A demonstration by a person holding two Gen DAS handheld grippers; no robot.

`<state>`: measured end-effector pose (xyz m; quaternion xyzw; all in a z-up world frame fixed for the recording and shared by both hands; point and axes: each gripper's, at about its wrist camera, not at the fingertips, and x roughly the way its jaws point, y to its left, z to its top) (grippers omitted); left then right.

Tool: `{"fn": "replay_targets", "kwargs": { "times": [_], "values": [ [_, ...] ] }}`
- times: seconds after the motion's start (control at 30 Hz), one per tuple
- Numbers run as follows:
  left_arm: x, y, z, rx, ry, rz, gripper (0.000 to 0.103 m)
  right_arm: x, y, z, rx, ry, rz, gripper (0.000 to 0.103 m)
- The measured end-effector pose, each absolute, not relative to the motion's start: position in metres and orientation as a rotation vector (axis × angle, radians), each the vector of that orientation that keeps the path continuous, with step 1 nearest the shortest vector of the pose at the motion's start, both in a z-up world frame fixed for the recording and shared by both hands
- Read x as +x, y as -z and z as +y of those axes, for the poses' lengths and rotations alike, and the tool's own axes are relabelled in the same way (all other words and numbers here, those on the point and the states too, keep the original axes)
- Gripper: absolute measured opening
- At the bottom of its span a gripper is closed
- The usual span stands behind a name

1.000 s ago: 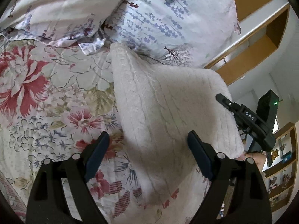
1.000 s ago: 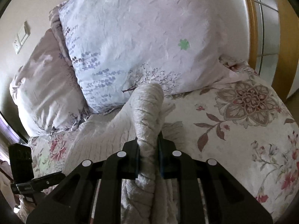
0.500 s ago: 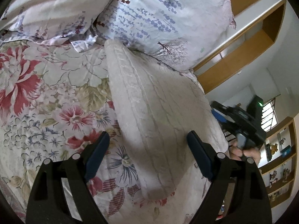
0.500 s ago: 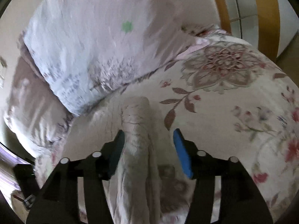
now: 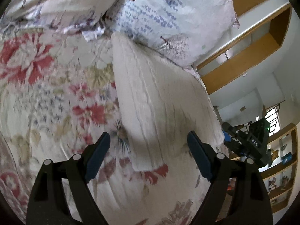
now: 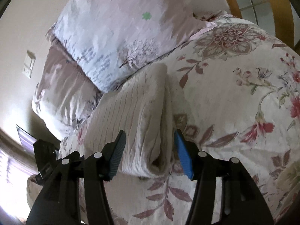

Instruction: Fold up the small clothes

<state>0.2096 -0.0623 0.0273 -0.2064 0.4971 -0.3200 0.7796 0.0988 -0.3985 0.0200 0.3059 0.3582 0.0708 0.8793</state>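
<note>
A cream ribbed knit garment (image 5: 159,103) lies folded into a long strip on the floral bedspread (image 5: 46,93), its far end against a pillow. My left gripper (image 5: 148,138) hovers over its near end, jaws wide and closing a little, pads clear of the cloth. In the right wrist view the same garment (image 6: 135,116) shows its doubled edge between the jaws of my right gripper (image 6: 149,133). Those jaws are closing slightly, and the pads do not press on the cloth. The right gripper (image 5: 249,142) also shows beyond the bed's right side.
Two pale printed pillows (image 5: 168,15) lean at the head of the bed, also in the right view (image 6: 121,28). Wooden shelving (image 5: 253,46) stands past the bed's right edge. The left gripper's body (image 6: 45,159) shows at the lower left. A wooden headboard (image 6: 230,0) curves behind.
The right gripper was shut on the raised fold of the garment; it has let go and sunk, and the fold now lies flat on the bed. The left gripper shifted slightly.
</note>
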Motion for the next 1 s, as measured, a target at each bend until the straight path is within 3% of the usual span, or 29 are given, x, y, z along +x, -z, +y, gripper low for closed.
{"fn": "replay_targets", "kwargs": {
  "times": [0.07,0.17,0.23,0.27,0.37,0.4,0.53,0.83,0.93,1.0],
  "values": [
    [0.206,-0.023,-0.064,-0.453,0.697,1.097,0.074,0.098,-0.017,-0.394,0.629,-0.161,0.753,0.049],
    [0.201,-0.018,-0.066,-0.447,0.695,1.125,0.065,0.099,-0.013,-0.386,0.595,-0.176,0.766,0.034],
    [0.199,-0.014,-0.068,-0.448,0.705,1.144,0.055,0.101,-0.010,-0.380,0.548,-0.163,0.787,0.015],
    [0.198,-0.012,-0.070,-0.452,0.723,1.149,0.042,0.101,-0.011,-0.378,0.530,-0.159,0.784,0.014],
    [0.198,-0.012,-0.069,-0.433,0.725,1.142,0.024,0.091,-0.026,-0.381,0.503,-0.144,0.693,0.011],
    [0.197,-0.013,-0.066,-0.440,0.730,1.142,0.022,0.086,-0.033,-0.383,0.499,-0.144,0.653,0.011],
    [0.196,-0.013,-0.058,-0.449,0.764,1.134,0.018,0.084,-0.038,-0.385,0.451,-0.113,0.645,0.010],
    [0.189,-0.003,-0.050,-0.420,0.761,1.152,0.017,0.094,0.017,-0.392,0.467,-0.029,0.793,0.011],
    [0.190,-0.008,-0.054,-0.404,0.763,1.152,0.022,0.093,0.013,-0.394,0.488,-0.047,0.795,0.014],
    [0.192,-0.015,-0.055,-0.396,0.754,1.135,0.032,0.091,0.004,-0.397,0.524,-0.066,0.783,0.025]
  ]
}}
